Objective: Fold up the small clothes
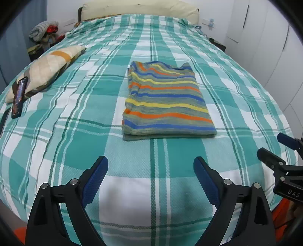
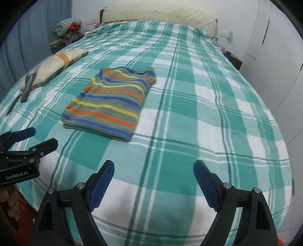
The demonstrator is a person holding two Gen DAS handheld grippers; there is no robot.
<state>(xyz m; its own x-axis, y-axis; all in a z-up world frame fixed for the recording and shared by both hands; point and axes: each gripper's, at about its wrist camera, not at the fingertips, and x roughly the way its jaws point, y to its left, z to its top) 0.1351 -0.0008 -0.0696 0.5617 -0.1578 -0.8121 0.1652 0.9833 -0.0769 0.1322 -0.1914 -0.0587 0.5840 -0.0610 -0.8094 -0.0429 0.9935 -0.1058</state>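
Observation:
A small striped garment [image 1: 166, 100] in grey, blue, orange and yellow lies folded into a neat rectangle on the teal-and-white checked bedspread [image 1: 75, 132]. My left gripper [image 1: 151, 162] hovers open over the bed's near end, short of the garment, with nothing between its blue pads. In the right wrist view the same garment [image 2: 111, 102] lies ahead and to the left. My right gripper [image 2: 153, 166] is open and empty above the bedspread [image 2: 208, 113]. Each gripper shows at the edge of the other's view: the right gripper [image 1: 272, 145] and the left gripper [image 2: 42, 136].
A beige patterned pillow [image 1: 47, 75] lies at the bed's left side with a dark phone-like object [image 1: 19, 98] leaning on it. A cream headboard cushion [image 1: 140, 9] spans the far end. Clothes pile [image 1: 43, 30] at the far left; white wardrobe doors [image 1: 265, 37] on the right.

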